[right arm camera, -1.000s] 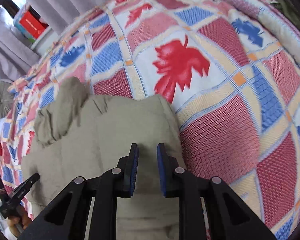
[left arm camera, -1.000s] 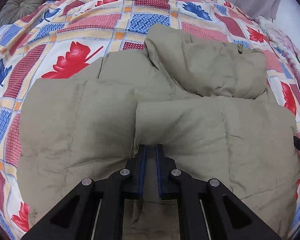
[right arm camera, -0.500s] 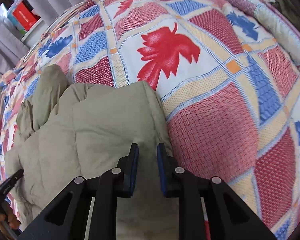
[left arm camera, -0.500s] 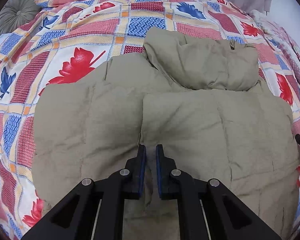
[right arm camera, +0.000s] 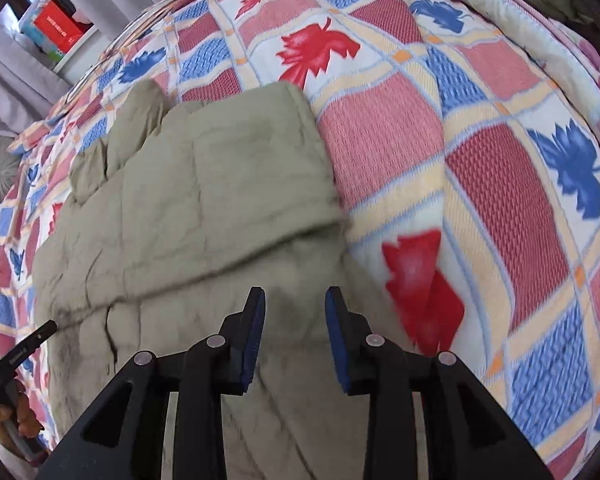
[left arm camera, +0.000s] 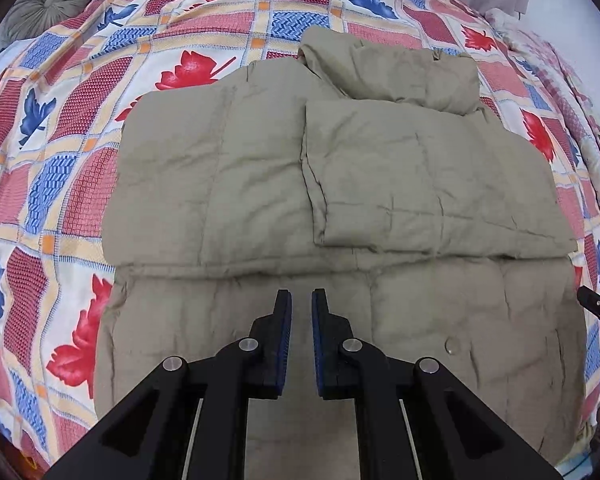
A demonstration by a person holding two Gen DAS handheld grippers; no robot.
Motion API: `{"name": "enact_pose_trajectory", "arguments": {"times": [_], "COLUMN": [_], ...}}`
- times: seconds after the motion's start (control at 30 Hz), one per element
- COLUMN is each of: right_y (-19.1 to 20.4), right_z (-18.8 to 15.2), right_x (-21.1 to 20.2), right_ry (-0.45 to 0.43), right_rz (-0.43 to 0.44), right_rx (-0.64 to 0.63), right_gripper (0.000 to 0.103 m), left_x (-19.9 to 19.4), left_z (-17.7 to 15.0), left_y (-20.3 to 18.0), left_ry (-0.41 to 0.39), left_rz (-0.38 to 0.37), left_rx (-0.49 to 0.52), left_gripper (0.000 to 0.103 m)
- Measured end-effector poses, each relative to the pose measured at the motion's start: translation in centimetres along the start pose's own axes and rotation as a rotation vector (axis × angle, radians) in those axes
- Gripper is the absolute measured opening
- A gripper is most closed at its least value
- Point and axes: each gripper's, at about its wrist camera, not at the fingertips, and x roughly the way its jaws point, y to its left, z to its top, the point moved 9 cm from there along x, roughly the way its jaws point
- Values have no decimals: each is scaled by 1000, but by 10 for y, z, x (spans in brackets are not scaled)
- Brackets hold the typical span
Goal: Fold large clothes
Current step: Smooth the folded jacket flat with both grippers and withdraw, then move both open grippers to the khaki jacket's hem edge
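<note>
Lying on patterned bedspread (left arm camera: 60,168) — khaki padded jacket (left arm camera: 220,184), both side panels folded inward, hood (left arm camera: 396,72) at far end. Left gripper (left arm camera: 301,300) above hem: fingers nearly closed, narrow gap, nothing held. Right gripper (right arm camera: 295,300) over jacket's right edge — fingers parted, empty. Judged remaining: lengthwise fold, hem toward hood.

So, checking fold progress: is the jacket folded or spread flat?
Partly folded: on the jacket a side panel lies doubled over the middle, and the lower part is unfolded.
</note>
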Motion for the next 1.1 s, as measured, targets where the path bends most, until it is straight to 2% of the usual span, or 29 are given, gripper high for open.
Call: {"name": "enact_pose_trajectory", "arguments": {"times": [0.23,0.27,0.3,0.37,0.47,0.63,0.77,0.8,0.9,1.03,1.07,1.1], "right_y": [19,22,24,27,32,36,41,42,43,44,44,45], "right_z": [-40,-44,-48,-56,-65,-80,-91,-94,-101,-114,-118,-121], "right_x": [-14,-16,-18,-24,-33,-46,-58,-61,-70,-78,-80,-82], "right_ry": [31,37,43,47,55,67,83,87,97,115,120,125], "right_rz": [25,30,33,37,49,49,80,89,96,103,103,106], "right_rx": [-16,-15,-15,-16,-16,-7,20,26,49,85,92,99], "right_gripper": [35,36,36,37,39,46,61,63,63,64,67,76], "left_x": [-17,-19,-22,-34,-41,-54,-64,-67,-77,-88,-90,-93], "left_z": [-40,-46,-51,-53,-60,-68,-78,-81,-92,-107,-111,-115], "left_y": [4,5,8,14,20,30,31,31,32,38,39,41], "left_ry": [40,49,52,-4,-8,9,50,53,59,77,83,91], "left_rz": [-35,-39,-36,-17,10,28,-15,-6,20,18,16,14], "left_rx": [14,11,5,-4,-1,-30,-17,-12,1,-27,-34,-42], "left_gripper": [14,50,103,102,102,102,102,102,102,102,102,102]}}
